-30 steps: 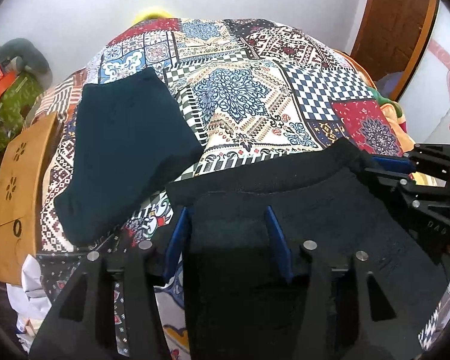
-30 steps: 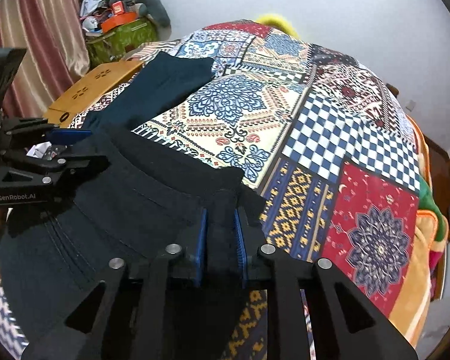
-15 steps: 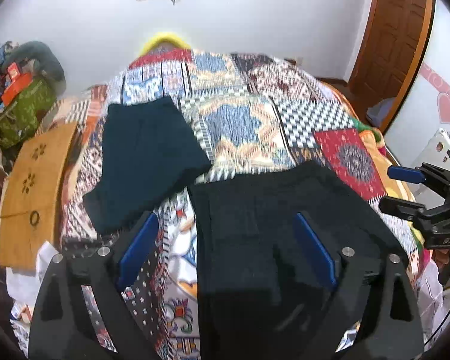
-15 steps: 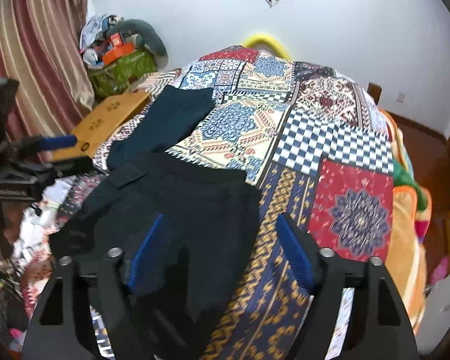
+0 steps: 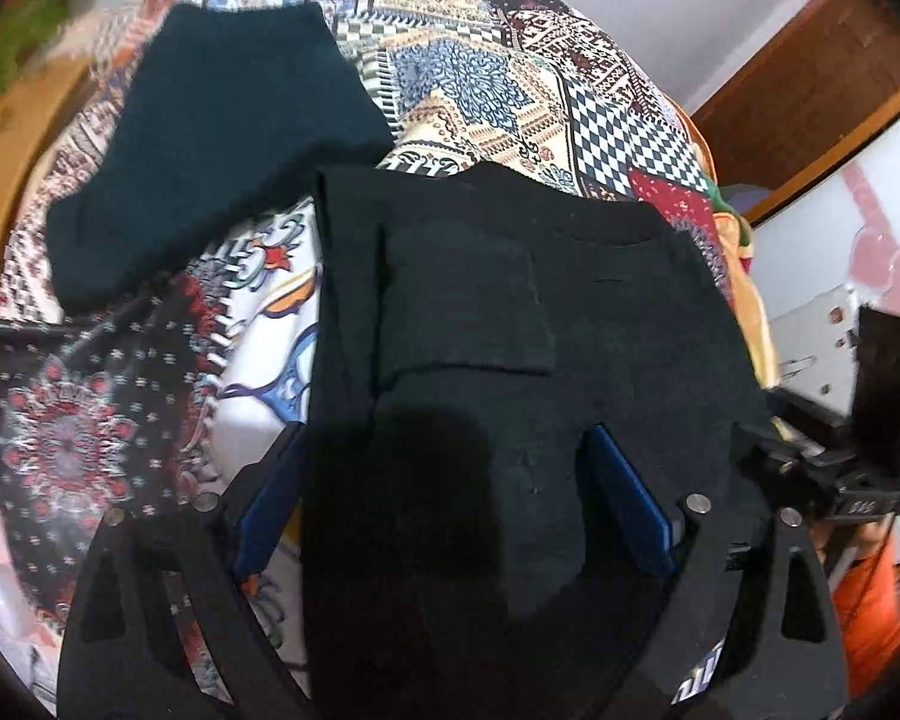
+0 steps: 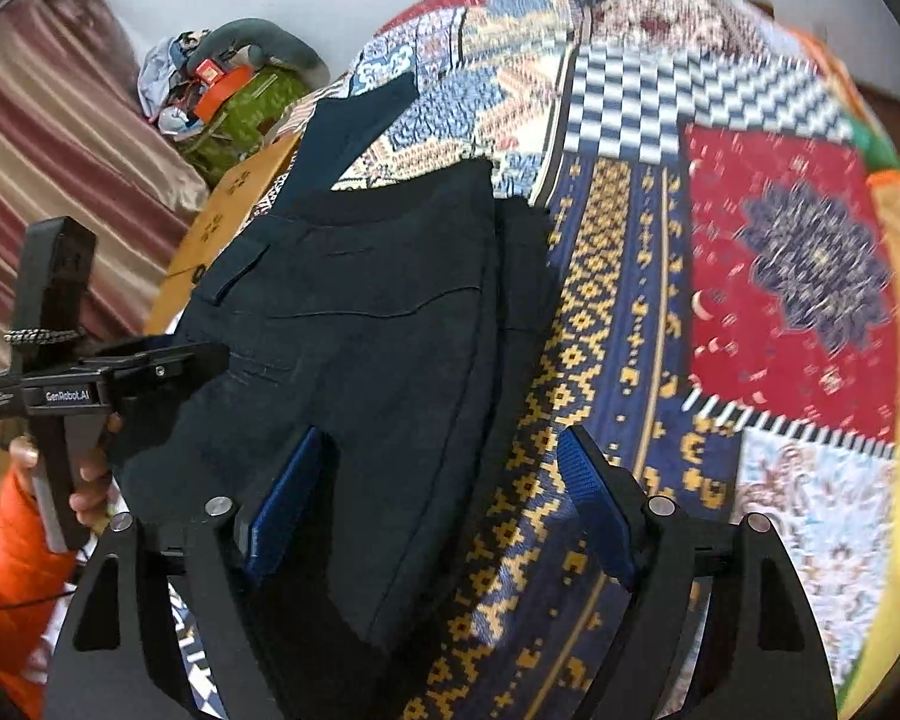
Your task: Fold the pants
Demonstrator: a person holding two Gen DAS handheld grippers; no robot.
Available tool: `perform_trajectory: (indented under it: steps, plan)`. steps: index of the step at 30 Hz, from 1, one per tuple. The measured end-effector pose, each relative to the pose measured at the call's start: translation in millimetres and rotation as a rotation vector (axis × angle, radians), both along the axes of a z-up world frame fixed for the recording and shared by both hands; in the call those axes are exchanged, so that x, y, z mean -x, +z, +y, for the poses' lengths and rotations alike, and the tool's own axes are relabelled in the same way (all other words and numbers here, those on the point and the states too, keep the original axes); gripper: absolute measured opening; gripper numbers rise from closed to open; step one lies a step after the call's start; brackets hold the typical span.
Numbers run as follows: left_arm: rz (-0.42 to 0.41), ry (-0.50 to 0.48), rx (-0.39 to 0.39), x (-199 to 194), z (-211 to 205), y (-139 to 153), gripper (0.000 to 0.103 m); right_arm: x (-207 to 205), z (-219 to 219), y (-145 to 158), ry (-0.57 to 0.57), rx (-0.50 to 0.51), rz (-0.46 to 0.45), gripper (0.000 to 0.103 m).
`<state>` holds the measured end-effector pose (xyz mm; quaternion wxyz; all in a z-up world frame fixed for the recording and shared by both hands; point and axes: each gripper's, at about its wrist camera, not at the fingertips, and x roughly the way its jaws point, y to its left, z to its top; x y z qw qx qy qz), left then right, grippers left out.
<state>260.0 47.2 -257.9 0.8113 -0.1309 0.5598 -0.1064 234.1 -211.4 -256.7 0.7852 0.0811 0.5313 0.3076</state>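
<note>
Black pants laid flat at frame centre on patchwork bedspread, waistband uppermost. Left gripper and right gripper just opened, pads clear of cloth: fold judged released. Teal garment parked upper left, presumably already folded.

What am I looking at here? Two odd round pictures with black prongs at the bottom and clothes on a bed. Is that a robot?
No robot: a person holds a hand tool with two fingers in each hand, and each tool carries a wide-angle camera looking along its fingers. One picture comes from the left gripper, the other from the right gripper. Each also glimpses the other tool at its edge. On the patchwork bedspread lie black pants and a second dark garment beside them. Both grippers have just been opening; their blue pads stand apart over the pants, so nothing is held.
</note>
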Motion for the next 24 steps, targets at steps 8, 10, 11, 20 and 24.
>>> perform_trajectory:
  steps: [8,10,11,20,24]
  plan:
    - [0.007,-0.040,0.028,-13,-8,2,0.086,-12,9,-5,0.028,-0.073,0.044,0.067]
    - [-0.007,-0.052,0.031,-14,-11,6,0.075,-16,12,-5,0.028,-0.102,0.060,0.057]
    - [-0.012,-0.052,0.032,-13,-11,7,0.073,-17,13,-5,0.020,-0.104,0.063,0.053]
    - [-0.057,-0.043,-0.021,-5,-8,23,0.038,-9,21,15,0.022,-0.056,-0.042,0.023]
    - [-0.093,-0.053,-0.035,2,-11,36,0.030,-5,26,30,0.035,-0.034,-0.097,0.021]
